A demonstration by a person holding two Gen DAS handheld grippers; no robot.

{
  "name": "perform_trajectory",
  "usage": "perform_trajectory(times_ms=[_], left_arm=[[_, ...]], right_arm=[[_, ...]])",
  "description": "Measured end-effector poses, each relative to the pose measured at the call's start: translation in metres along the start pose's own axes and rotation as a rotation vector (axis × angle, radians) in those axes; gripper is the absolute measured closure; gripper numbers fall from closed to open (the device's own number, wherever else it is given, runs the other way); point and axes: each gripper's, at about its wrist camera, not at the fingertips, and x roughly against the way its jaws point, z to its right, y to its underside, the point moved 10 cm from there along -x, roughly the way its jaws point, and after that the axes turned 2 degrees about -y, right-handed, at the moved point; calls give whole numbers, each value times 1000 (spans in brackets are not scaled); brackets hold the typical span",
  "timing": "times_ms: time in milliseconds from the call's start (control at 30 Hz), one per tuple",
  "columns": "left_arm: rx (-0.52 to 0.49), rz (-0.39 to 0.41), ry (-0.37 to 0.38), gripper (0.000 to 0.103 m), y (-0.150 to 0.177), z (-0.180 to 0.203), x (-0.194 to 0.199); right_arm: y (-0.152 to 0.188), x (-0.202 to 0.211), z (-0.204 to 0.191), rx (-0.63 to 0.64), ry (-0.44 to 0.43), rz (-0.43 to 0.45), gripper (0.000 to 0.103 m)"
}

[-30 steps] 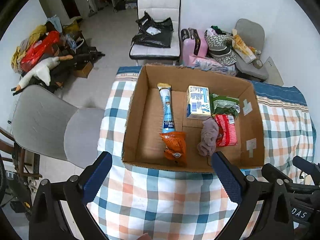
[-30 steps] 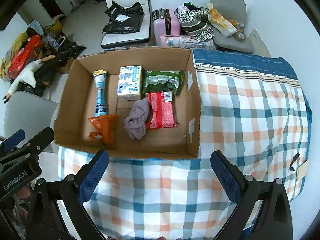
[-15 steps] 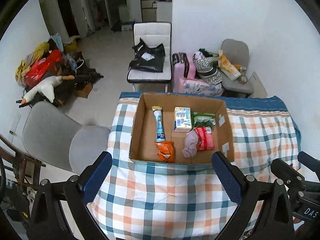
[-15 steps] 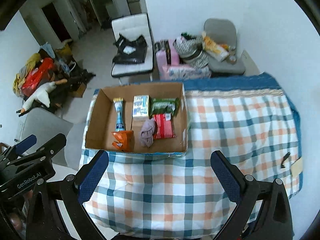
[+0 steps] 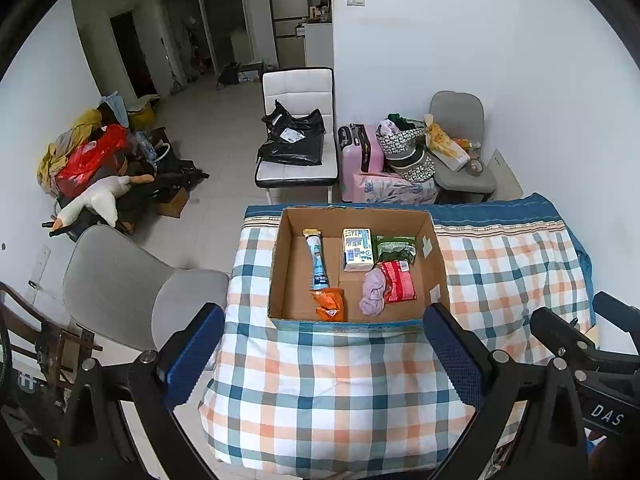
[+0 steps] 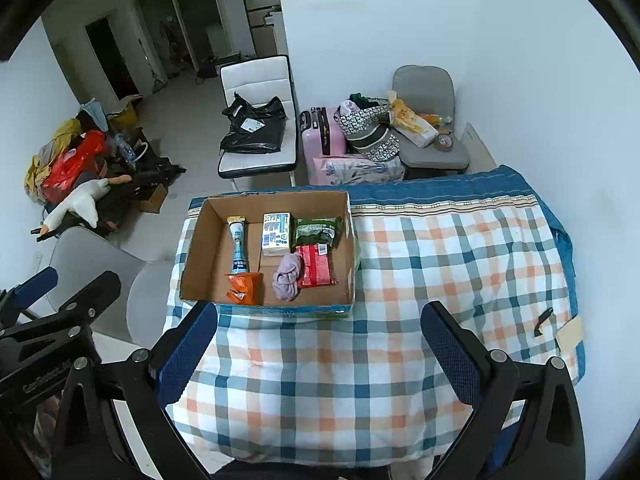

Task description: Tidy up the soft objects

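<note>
Left gripper (image 5: pixel 320 352) and right gripper (image 6: pixel 320 348): both spread wide, empty, raised over near edge of checked tablecloth (image 6: pixel 440 260). Cardboard box (image 6: pixel 188 264) on left part of cloth, holding lilac cloth (image 6: pixel 287 276) near centre, touching red packet (image 6: pixel 316 266); orange packet (image 6: pixel 244 286) at near wall.

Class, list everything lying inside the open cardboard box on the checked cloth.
Inside the cardboard box: blue tube, white carton, green packet, red packet, lilac cloth, orange pouch. Anything beneath them is hidden.
</note>
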Motion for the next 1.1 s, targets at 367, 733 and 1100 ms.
perform_trajectory(times_ms=[367,733,1100], left_arm=[[4,13,-5,1,2,-1,13],[2,1,2,1,7,4,13],[2,-13,-2,1,9,5,10]], right_arm=[[2,10,6,-14,23,7,0],[3,13,12,-35,57,13,0],[8,11,22,-53,79,9,0]])
